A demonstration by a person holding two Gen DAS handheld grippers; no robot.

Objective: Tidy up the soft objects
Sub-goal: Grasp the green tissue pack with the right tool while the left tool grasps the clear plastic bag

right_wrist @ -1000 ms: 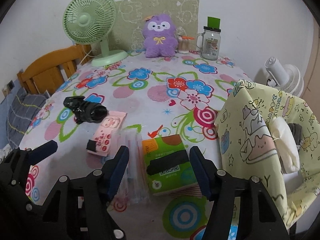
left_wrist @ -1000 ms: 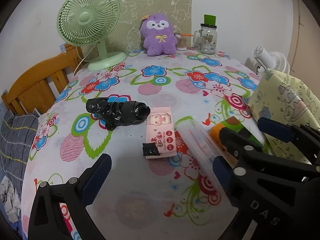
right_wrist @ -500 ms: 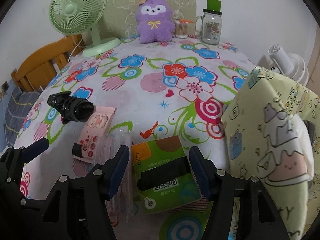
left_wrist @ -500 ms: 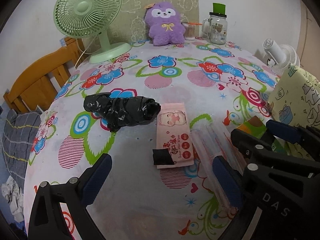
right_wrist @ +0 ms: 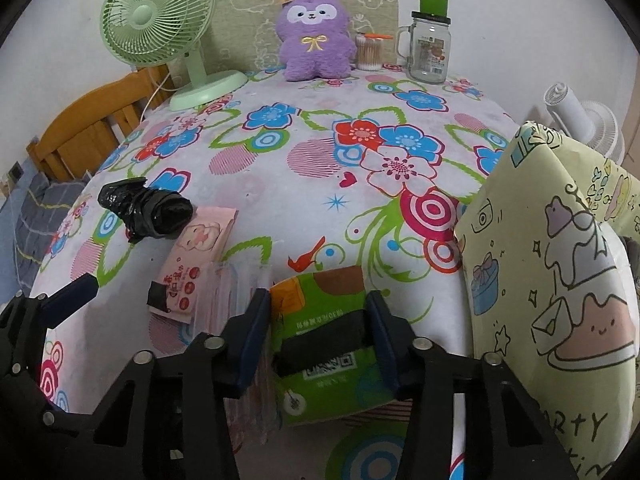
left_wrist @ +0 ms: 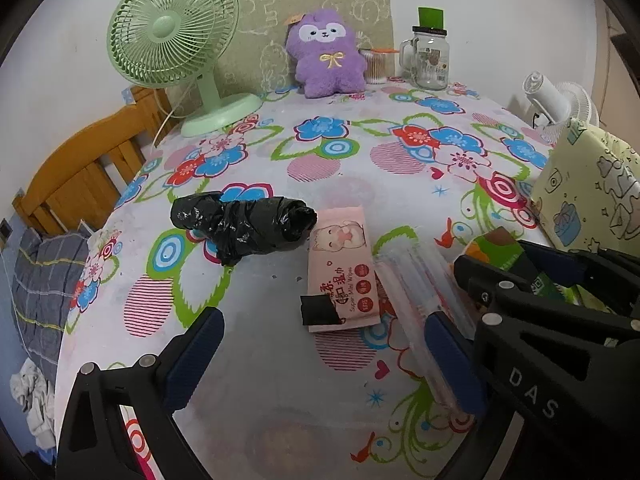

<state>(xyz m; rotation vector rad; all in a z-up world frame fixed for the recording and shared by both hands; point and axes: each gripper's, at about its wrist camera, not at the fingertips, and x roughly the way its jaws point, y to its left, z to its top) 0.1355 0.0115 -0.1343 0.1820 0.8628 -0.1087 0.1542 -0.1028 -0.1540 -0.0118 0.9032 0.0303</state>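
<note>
Flowered cloth covers the counter [left_wrist: 360, 152], backed by a green fan [left_wrist: 176, 36] and a purple plush toy [left_wrist: 326, 54] against the wall. From the left wrist view, the left claw [left_wrist: 320, 364] hangs wide open and empty above the near edge, with a black plastic bundle [left_wrist: 240, 222], a pink wipes pack [left_wrist: 342, 268] and a clear plastic sleeve [left_wrist: 416, 292] lying loose ahead of it.

From the right wrist view, the right claw [right_wrist: 320, 340] straddles a green tissue pack [right_wrist: 324, 320], its pads close to or touching the pack's sides; whether it grips is not clear. A yellow cartoon-print bag [right_wrist: 552, 272] stands just to the right, something white tucked inside. Sorting looks barely begun: four soft items remain on the cloth, the green pack apparently first to go.
</note>
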